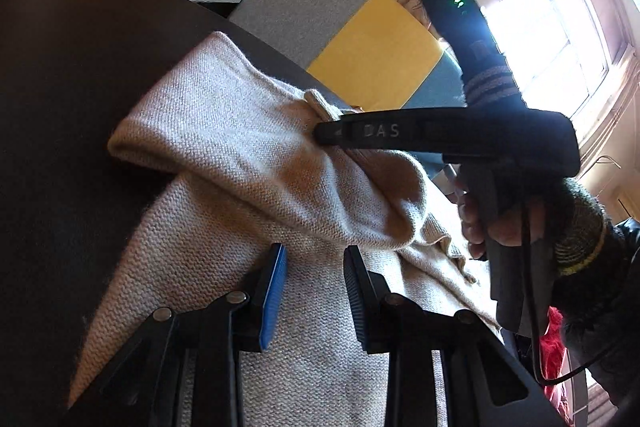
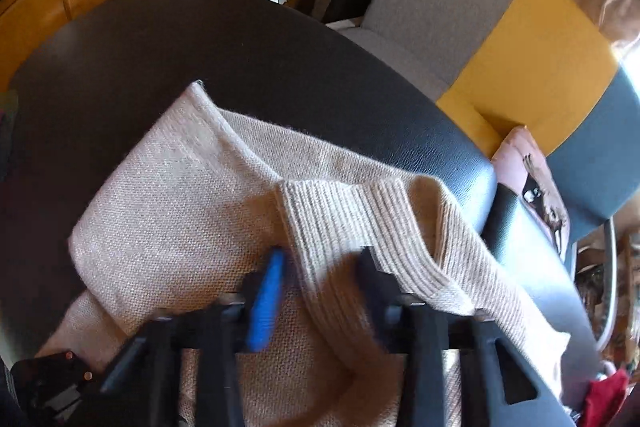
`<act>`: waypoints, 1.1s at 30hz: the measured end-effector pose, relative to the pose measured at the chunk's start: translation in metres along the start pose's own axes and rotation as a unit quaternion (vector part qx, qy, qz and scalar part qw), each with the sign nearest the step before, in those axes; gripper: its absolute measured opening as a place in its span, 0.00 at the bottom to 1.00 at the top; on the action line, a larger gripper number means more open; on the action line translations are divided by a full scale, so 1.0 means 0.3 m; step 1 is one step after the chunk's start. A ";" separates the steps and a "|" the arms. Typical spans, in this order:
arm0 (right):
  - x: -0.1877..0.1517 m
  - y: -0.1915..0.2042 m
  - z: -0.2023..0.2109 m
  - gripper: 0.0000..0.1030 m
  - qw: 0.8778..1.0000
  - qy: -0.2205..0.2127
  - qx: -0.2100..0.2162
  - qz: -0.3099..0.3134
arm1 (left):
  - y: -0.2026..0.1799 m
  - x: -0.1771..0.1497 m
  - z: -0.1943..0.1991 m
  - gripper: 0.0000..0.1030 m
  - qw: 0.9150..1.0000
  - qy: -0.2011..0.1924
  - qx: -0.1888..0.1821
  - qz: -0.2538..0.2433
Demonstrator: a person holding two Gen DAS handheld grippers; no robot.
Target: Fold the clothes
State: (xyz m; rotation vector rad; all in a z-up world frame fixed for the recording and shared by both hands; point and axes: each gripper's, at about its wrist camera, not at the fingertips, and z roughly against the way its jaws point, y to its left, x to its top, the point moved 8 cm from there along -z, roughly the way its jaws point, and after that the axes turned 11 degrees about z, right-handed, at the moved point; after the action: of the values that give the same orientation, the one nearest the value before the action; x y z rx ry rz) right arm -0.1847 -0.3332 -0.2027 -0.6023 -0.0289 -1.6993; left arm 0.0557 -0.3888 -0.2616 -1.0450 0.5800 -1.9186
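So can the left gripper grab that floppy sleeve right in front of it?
Probably yes. The left gripper is open over the beige sweater, and the sleeve hangs just ahead of its fingertips with nothing between. The right gripper reaches the sleeve higher up, off to the side.

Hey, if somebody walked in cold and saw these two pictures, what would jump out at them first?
A beige knit sweater lies rumpled across a dark table. The right hand-held gripper reaches in from the right in the left wrist view, its tip at a raised fold. Behind the table stands a grey, yellow and blue chair.
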 end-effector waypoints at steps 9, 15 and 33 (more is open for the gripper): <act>-0.004 -0.240 0.268 0.06 0.992 -0.096 -0.027 -0.083 | -0.016 -0.015 -0.008 0.28 1.000 0.000 0.009 -0.006; -0.160 -0.520 0.430 0.06 0.971 -0.142 -0.051 -0.183 | -0.023 -0.017 -0.010 0.28 1.000 -0.001 0.020 -0.012; -0.978 -0.565 0.310 0.48 0.847 -0.173 0.115 -0.489 | -0.056 -0.019 -0.021 0.28 0.999 0.000 0.046 -0.028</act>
State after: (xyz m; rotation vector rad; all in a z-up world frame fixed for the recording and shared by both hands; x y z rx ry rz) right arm -0.2795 0.0050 -0.1888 -0.7645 -0.9292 -2.4783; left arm 0.0444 -0.3752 -0.2556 -1.0123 0.4616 -1.9751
